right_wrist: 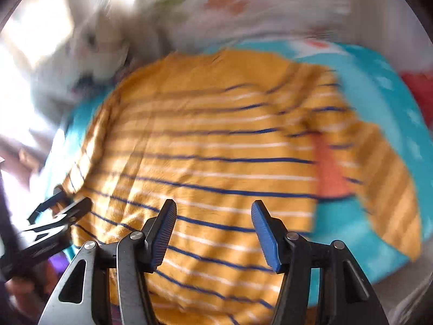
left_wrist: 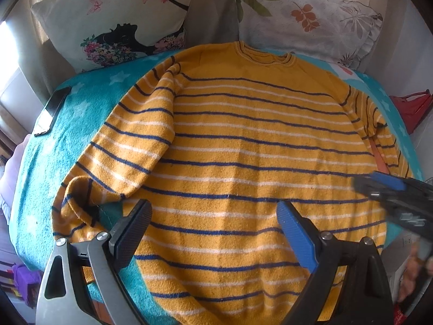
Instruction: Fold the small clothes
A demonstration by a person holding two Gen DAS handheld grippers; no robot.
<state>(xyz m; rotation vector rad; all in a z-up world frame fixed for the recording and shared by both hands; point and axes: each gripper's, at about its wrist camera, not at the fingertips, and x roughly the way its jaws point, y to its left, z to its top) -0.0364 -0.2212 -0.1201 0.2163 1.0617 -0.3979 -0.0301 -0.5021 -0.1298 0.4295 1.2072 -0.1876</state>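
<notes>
One yellow striped sweater (left_wrist: 243, 140) is lying flat on a teal blanket (left_wrist: 70, 135), collar up by the two pillows (left_wrist: 108, 24), with its left sleeve (left_wrist: 127, 146) folded in over the body. Both hand-held grippers hover over the hem, the left hand-held gripper (left_wrist: 213, 216) and right hand-held gripper (right_wrist: 213, 216) spread wide and gripping nothing. A phone (left_wrist: 51, 111) sits at the blanket's left edge; the right view's pretty blurry.
</notes>
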